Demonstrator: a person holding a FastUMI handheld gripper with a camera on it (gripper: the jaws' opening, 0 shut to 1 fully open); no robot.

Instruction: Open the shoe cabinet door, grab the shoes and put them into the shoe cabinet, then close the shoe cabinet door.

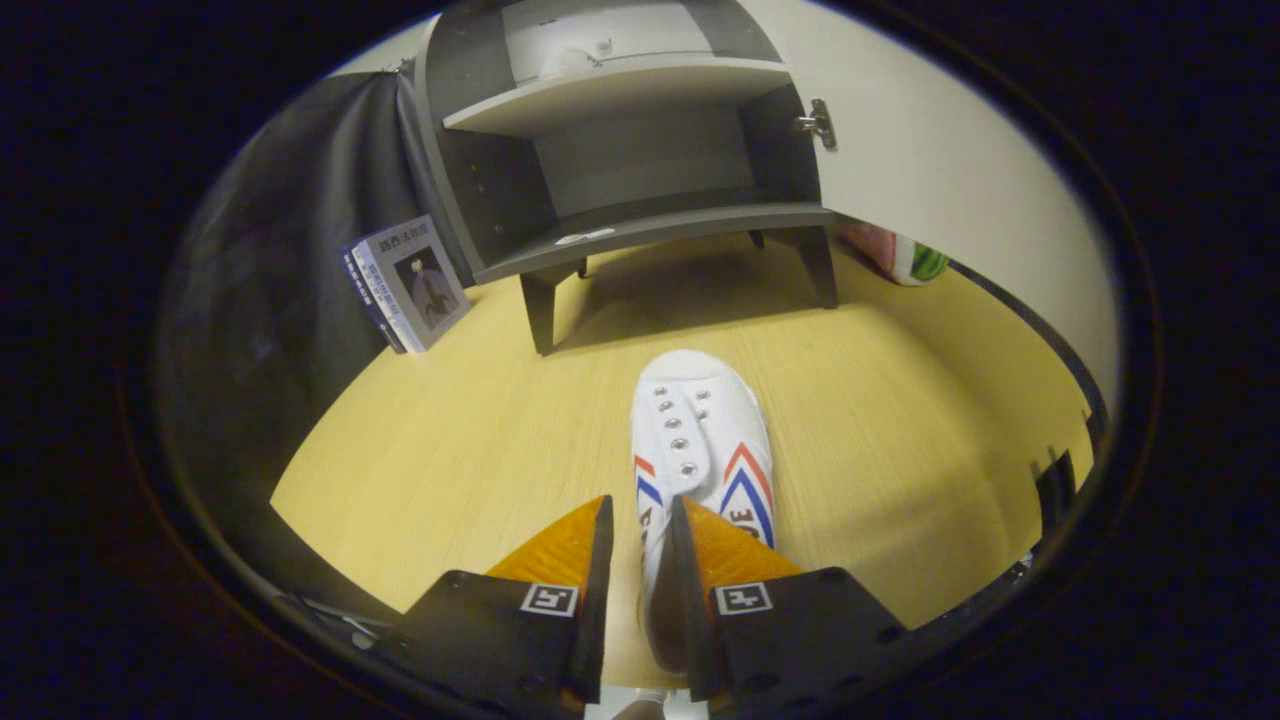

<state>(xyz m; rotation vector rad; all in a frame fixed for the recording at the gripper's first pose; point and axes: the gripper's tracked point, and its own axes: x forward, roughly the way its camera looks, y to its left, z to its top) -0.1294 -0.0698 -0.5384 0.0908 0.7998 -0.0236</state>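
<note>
One white shoe (700, 440) was seen at the lower centre of the frame, lying on the yellow wooden floor (470, 440) with its toe pointing up the frame toward the cabinet. Red and blue chevron stripes were marked on both of its sides, and two rows of metal eyelets were visible on its upper, without laces. The gripper (640, 525) was found at the bottom of the frame, its two fingers pressed close together on the left side wall of the shoe near the heel: one finger lay outside the shoe and the other appeared to sit inside the opening, so that the wall was pinched between them.

One shoe cabinet (630, 160) was seen at the upper centre, well beyond the fingers, standing on short legs. Its single door (960, 200) was swung open to the right, with one metal hinge (818, 123) showing at its edge. Two shelves were counted inside: the lower one was bare except for a small pale mark, and on the upper one a white object could be made out, too blurred to be identified.

One book (410, 285) was propped against the dark cloth at the left of the cabinet. One red, white and green object (905, 258) was glimpsed on the floor below the open door.
</note>
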